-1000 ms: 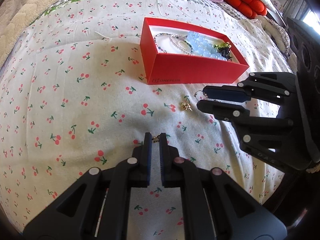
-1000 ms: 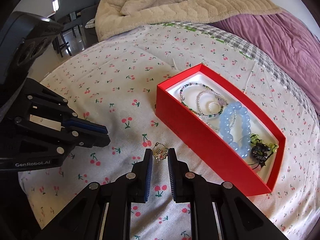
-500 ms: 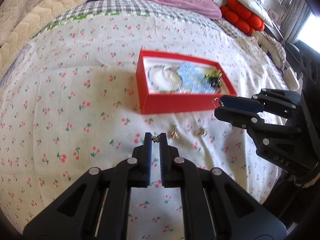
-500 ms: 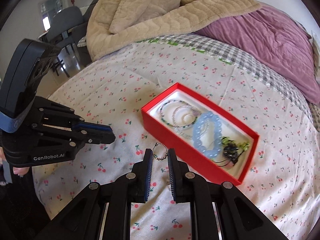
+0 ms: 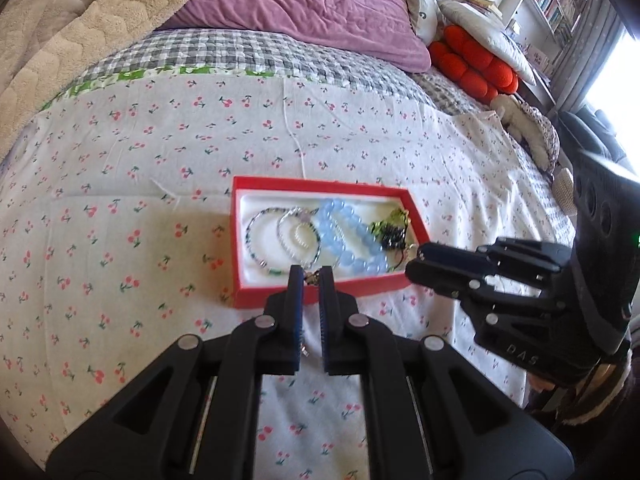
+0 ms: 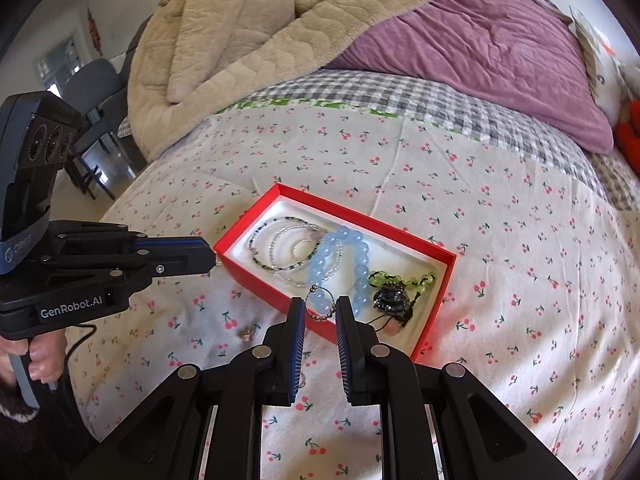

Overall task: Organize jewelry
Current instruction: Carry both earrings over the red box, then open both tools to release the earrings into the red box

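While aloft — hoop earring (image 6: 320,304) in right gripper (image 6: 319,307)

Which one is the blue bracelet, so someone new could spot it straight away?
On the cherry-print bedspread sits an open red box with a white lining. The blue bracelet lies near its middle, between thin beaded bracelets and a green and black piece. Its large, pale-blue round beads are far bigger than any others.

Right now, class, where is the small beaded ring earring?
In the right wrist view, the beaded ring earring hangs pinched in the right claw, over the red box's near edge.
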The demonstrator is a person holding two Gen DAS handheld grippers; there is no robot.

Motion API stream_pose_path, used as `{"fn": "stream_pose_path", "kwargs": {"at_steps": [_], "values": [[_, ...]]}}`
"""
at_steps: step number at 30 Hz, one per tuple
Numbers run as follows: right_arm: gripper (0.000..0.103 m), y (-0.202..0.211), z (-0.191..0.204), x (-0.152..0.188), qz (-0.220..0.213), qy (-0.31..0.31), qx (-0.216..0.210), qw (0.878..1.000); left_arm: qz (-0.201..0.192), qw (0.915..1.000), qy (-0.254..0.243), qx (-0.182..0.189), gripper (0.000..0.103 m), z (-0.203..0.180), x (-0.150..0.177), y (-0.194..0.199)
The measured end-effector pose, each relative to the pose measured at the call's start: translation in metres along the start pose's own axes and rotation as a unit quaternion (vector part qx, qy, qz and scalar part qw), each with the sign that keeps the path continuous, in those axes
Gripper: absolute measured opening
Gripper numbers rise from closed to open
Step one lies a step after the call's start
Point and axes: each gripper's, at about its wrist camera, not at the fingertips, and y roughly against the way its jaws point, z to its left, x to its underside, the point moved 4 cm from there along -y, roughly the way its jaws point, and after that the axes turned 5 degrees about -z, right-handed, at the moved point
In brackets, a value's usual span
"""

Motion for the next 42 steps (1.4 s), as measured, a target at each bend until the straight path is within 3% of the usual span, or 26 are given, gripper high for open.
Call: {"fn": "stream_pose_path", "kwargs": {"at_steps": [14, 22, 24, 29, 30, 33, 38, 39, 42], "values": [[0.016, -0.015, -0.022, -0.009, 0.003, -0.052, -0.008, 0.999, 0.007, 0.9994, 0.033, 0.008, 0.009, -0.002, -0.015, -0.033], [0.018, -0.022, -0.026, -0.009, 0.011, -0.078, -0.031, 0.996, 0.005, 0.9994, 0.033, -0.010, 0.011, 0.001, -0.019, -0.041], [0.019, -0.023, -0.026, -0.009, 0.016, -0.080, -0.032, 0.996, 0.005, 0.9994, 0.031, -0.014, 0.020, 0.001, -0.019, -0.041], [0.026, -0.016, -0.025, -0.009, 0.013, -0.076, -0.035, 0.996, 0.000, 0.9996, 0.020, -0.021, 0.031, -0.002, -0.018, -0.034], [0.030, -0.014, -0.025, -0.009, 0.012, -0.075, -0.036, 0.996, -0.001, 0.9996, 0.017, -0.024, 0.036, -0.002, -0.018, -0.032], [0.055, -0.004, -0.025, -0.008, 0.000, -0.074, -0.036, 0.997, -0.008, 0.9995, 0.008, -0.029, 0.045, -0.004, -0.016, -0.025], [0.056, 0.015, -0.017, -0.004, -0.005, -0.047, -0.032, 0.998, -0.012, 0.9990, -0.008, -0.042, 0.062, -0.005, -0.007, -0.011], [0.057, 0.019, -0.015, -0.002, -0.007, -0.041, -0.031, 0.999, -0.012, 0.9988, -0.011, -0.045, 0.070, -0.005, -0.005, -0.009], [0.064, 0.027, -0.009, 0.004, -0.011, -0.028, -0.023, 0.999, -0.012, 0.9983, -0.012, -0.055, 0.080, -0.002, 0.005, -0.002]]}}
